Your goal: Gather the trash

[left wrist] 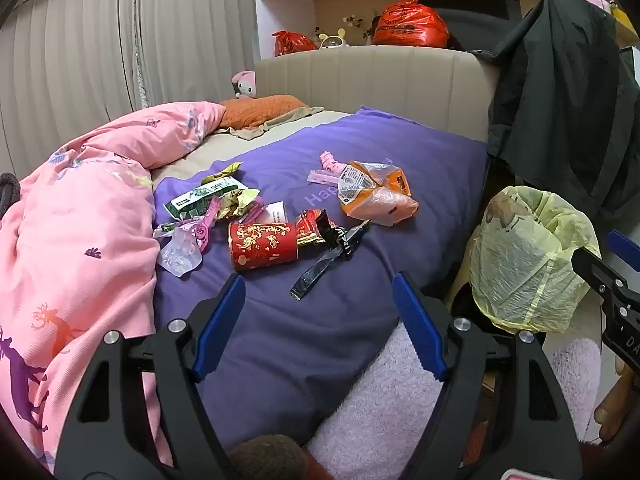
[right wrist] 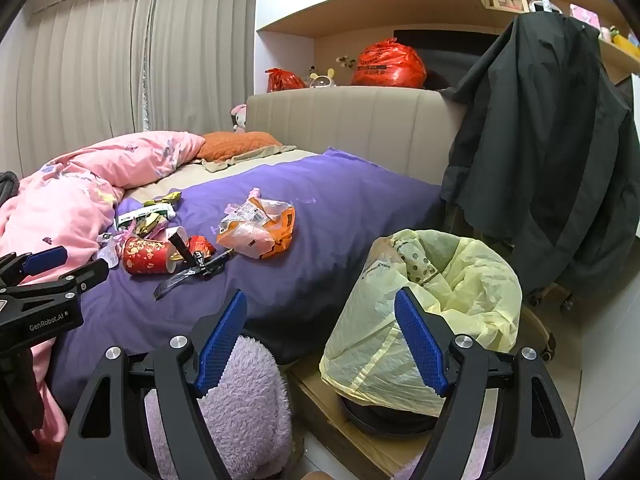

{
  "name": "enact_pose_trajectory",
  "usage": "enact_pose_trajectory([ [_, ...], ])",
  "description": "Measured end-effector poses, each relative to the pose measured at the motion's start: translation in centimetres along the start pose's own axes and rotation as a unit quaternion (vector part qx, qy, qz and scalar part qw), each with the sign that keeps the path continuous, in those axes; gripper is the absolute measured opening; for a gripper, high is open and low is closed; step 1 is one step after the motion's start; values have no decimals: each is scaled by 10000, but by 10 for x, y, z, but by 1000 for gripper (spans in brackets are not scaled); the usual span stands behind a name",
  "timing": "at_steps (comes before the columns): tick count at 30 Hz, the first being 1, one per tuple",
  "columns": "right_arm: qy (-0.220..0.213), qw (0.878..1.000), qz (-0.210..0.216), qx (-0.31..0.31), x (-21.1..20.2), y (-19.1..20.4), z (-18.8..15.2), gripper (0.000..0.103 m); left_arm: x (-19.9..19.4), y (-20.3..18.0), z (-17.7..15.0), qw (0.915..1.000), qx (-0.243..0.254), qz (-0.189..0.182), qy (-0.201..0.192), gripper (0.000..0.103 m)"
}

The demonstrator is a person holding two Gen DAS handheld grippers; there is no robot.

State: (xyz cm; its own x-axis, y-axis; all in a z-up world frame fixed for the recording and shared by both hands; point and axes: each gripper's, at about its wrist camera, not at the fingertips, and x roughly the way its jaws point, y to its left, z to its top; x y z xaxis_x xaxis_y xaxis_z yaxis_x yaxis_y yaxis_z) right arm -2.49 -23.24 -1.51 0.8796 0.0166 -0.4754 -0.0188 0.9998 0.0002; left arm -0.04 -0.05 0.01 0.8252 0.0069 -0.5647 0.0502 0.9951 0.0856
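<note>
Jaws of both the left gripper (left wrist: 318, 324) and the right gripper (right wrist: 320, 340) stand spread and empty above the bed's near edge. Trash lies mid-bed on the purple blanket (left wrist: 420, 168); nearest is a black wrapper strip (left wrist: 330, 258), its long axis running from the near edge toward the headboard, beside a red can (left wrist: 262, 246) lying sideways. Best pinch the strip across its width, then carry it to the yellow-lined bin (right wrist: 452, 292) off the bed's right edge.

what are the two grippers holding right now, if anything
Nothing. The left gripper and right gripper both have open, empty jaws; the trash still lies on the purple blanket.
</note>
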Motion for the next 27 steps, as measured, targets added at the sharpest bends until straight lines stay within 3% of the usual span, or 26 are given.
enact_pose_trajectory([
  [27, -7, 10000, 0, 10, 0, -2, 0, 72, -2, 3, 1, 10000, -43, -4, 14, 72],
])
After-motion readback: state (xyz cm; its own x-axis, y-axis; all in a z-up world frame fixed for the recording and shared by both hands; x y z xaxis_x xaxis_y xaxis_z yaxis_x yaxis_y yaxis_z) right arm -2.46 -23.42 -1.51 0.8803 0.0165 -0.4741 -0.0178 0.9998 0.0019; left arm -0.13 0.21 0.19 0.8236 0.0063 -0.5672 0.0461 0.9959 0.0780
